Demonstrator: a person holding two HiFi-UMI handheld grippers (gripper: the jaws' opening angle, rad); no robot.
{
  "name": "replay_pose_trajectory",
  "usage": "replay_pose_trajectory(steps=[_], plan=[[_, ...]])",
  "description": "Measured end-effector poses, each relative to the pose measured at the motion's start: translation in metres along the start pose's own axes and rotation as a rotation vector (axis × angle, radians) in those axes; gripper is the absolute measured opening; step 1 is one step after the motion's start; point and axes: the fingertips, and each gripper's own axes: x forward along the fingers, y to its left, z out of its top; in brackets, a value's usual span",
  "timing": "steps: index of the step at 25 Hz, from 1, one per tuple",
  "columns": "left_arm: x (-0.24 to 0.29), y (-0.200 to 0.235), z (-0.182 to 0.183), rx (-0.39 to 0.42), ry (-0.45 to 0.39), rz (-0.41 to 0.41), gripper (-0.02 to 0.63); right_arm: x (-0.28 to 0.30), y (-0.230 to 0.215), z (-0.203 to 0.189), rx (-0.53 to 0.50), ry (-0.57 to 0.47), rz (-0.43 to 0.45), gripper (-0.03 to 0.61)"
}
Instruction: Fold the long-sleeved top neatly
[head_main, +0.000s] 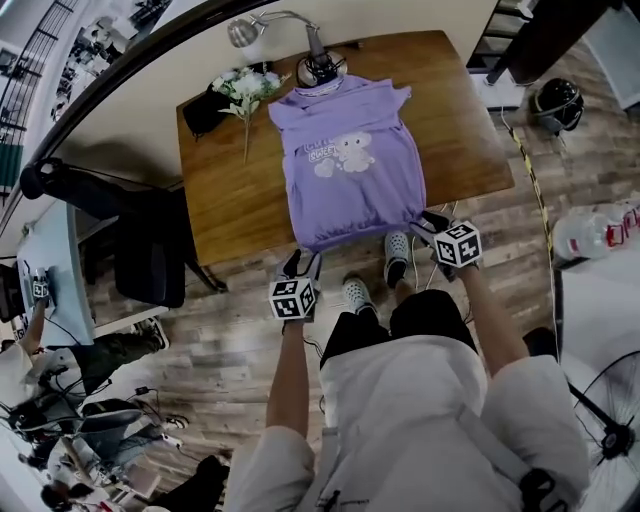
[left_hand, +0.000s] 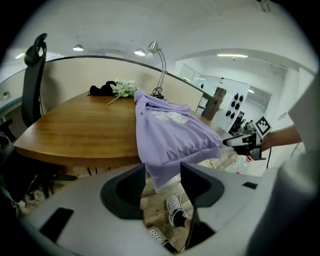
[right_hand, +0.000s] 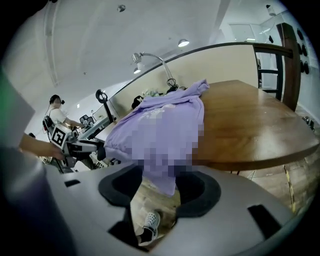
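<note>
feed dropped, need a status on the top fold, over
Left tongs and right tongs open, a hem corner between each, not pinched. Top flat on table, hem over the edge. Lamp at collar.

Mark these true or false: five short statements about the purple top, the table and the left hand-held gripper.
1. The purple top lies on the wooden table with its hem hanging over the near edge. True.
2. The top is already folded in half. False: its full length shows, collar to hem.
3. The left hand-held gripper has its jaws pressed together. False: they stand apart at the hem corner.
4. A desk lamp stands at the table's far edge. True.
5. In the head view, the flowers lie right of the top. False: they lie to its left.
</note>
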Motion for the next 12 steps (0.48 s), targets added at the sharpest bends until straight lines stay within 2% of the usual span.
replay_pose_trajectory(steps=[3,5,8,12], plan=[[-0.001,0.006,-0.015,-0.046,0.017,0.011,0.230,-0.001,-0.002,-0.026,0.004,0.051,0.022,0.222],[0.004,0.009,-0.019,-0.046,0.013,-0.001,0.230,0.001,-0.007,-0.036,0.022,0.067,0.035,0.245],[0.014,0.003,-0.020,0.000,0.002,-0.061,0.234,0.007,-0.010,-0.038,0.017,0.069,0.077,0.279],[0.031,0.000,-0.019,-0.076,0.010,-0.138,0.253,0.026,-0.010,-0.031,0.057,0.066,0.149,0.345]])
